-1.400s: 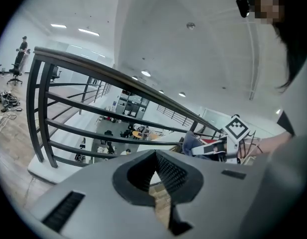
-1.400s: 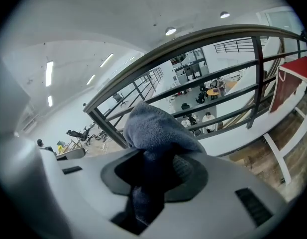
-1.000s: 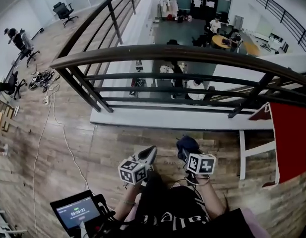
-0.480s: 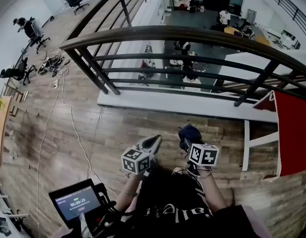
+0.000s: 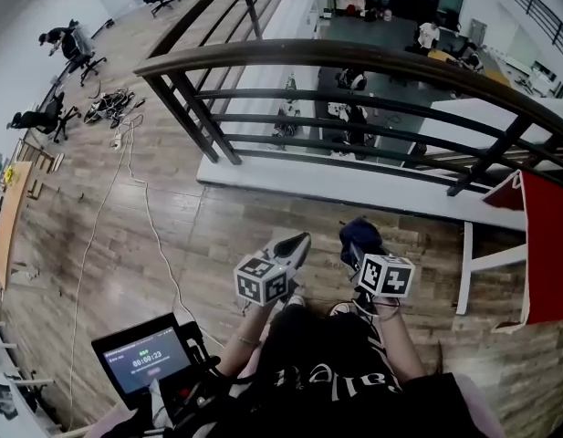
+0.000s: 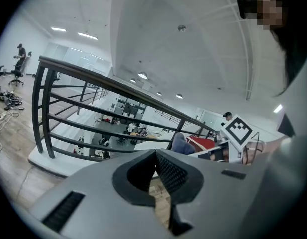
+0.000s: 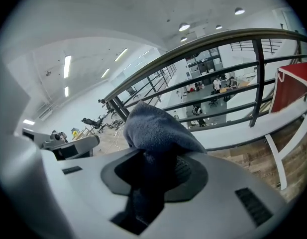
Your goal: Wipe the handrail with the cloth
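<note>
The dark handrail [image 5: 354, 55] curves across the top of a black railing, well ahead of both grippers. My right gripper [image 5: 357, 245] is shut on a blue cloth [image 5: 359, 233], which bulges out of the jaws. In the right gripper view the cloth [image 7: 153, 128] fills the jaws and the handrail [image 7: 193, 46] runs beyond it. My left gripper [image 5: 296, 243] is held beside it at waist height, shut and holding nothing. In the left gripper view its jaws [image 6: 155, 156] meet, with the handrail [image 6: 93, 73] far off.
A white ledge [image 5: 354, 190] runs under the railing, with a lower office floor beyond it. A red panel [image 5: 546, 245] stands at the right. A screen device [image 5: 144, 361] sits at the lower left. A cable [image 5: 144, 208] trails over the wooden floor, and office chairs [image 5: 76, 48] stand far left.
The head view has shifted: the railing now sits higher and further right in the frame. Both grippers stay low in front of the body, and the cloth remains in the right one.
</note>
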Tool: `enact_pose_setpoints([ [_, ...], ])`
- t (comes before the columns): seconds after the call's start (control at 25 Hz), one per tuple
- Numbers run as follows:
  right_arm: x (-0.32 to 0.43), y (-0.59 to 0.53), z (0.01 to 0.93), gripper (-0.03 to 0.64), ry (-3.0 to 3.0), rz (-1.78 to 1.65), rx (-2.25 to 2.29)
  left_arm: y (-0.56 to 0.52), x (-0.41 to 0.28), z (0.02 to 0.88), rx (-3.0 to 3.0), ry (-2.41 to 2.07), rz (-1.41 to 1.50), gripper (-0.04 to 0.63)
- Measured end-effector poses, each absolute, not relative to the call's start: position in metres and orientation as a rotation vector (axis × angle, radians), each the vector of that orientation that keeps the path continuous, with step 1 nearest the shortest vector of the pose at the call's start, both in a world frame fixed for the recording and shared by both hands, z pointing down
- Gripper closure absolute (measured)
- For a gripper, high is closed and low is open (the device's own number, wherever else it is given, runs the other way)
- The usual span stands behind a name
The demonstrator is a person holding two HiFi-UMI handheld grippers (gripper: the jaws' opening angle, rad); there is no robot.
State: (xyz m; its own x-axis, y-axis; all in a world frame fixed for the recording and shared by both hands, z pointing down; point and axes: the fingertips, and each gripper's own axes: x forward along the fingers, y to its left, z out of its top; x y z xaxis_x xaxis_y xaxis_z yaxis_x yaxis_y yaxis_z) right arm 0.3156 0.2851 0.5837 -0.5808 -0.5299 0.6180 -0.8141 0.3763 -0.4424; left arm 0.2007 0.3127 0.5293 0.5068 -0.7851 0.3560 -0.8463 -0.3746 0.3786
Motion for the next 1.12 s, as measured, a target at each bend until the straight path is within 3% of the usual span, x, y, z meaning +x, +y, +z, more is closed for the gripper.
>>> enact_pose_setpoints([
  [0.64,0.234,0.325,0.548,0.508,-2.285,0.935,1.073,0.351,0.124,0.499,2.199,-1.357,0.083,0.594],
  [0.88,0.247,0.328,0.570,0.508,-2.286,0.935,1.095,0.350,0.139,0.525,2.215,-1.333,0.097,0.594],
  [1.12,0.235,0.353,0.534,0.508,-2.274,0.926,1.137,0.372,0.125,0.492,2.235,-1.300,0.091,0.594],
])
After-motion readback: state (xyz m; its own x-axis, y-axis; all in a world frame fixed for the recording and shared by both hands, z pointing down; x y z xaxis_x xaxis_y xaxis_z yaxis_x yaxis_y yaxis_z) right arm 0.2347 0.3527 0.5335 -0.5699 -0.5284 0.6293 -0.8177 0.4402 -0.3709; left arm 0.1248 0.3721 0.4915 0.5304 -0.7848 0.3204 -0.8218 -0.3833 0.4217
